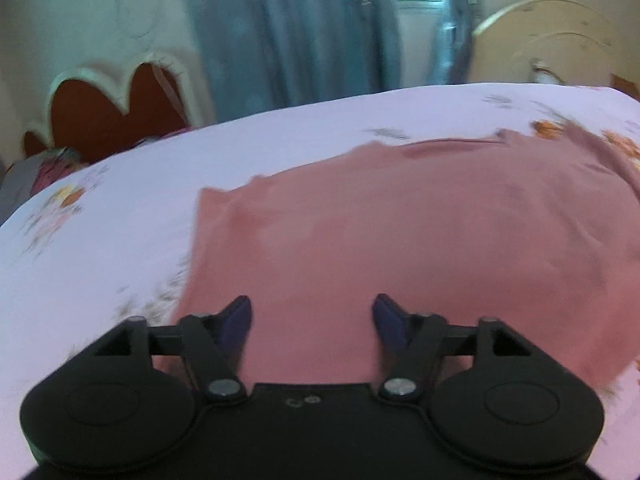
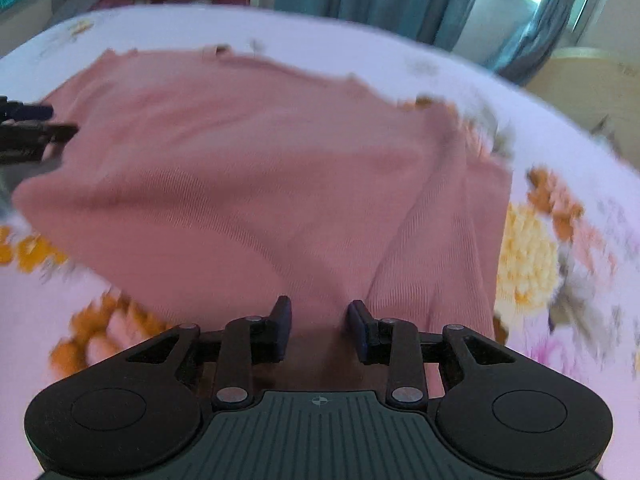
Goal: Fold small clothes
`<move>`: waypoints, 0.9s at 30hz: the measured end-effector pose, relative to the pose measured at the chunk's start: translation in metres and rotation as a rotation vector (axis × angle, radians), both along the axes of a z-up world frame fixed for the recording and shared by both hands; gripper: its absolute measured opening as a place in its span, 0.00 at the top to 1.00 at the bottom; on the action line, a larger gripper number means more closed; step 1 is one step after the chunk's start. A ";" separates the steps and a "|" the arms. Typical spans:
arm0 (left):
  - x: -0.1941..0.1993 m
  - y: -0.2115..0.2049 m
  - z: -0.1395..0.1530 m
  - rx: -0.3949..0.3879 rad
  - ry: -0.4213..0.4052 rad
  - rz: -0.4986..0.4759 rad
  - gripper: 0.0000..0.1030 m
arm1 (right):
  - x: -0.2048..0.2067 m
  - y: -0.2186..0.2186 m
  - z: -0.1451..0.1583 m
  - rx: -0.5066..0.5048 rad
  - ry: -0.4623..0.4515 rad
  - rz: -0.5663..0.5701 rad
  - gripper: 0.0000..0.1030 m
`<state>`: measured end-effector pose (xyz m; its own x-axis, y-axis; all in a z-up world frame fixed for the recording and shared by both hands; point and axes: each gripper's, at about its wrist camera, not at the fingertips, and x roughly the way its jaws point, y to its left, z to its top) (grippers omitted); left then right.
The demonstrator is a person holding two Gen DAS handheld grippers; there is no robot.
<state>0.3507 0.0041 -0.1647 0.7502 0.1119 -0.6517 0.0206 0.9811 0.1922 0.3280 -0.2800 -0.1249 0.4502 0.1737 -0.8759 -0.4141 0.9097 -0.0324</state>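
A pink ribbed garment [image 1: 400, 232] lies spread on the floral bed sheet [image 1: 120, 208]; it also fills the right wrist view [image 2: 248, 176]. My left gripper [image 1: 312, 316] is open, its jaws wide apart over the garment's near edge. My right gripper [image 2: 319, 322] is open with a narrower gap, and cloth from the garment's near right edge lies between its jaws. The left gripper also shows at the left edge of the right wrist view [image 2: 28, 128]. Both views are motion-blurred.
A cream and red headboard [image 1: 116, 96] stands behind the bed at the left. Blue curtains [image 1: 288, 32] hang at the back. A cream curved piece of furniture [image 1: 552, 40] stands at the back right. The sheet [image 2: 560, 240] extends right of the garment.
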 end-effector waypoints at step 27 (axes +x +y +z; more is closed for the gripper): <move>-0.026 -0.007 0.006 -0.128 0.107 0.134 0.28 | -0.003 0.056 -0.003 0.070 -0.057 0.035 0.68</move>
<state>0.3248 -0.0025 -0.1584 0.6596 0.1172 -0.7424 -0.0977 0.9928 0.0699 0.3254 -0.2239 -0.1280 0.4917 0.2501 -0.8341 -0.4447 0.8956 0.0064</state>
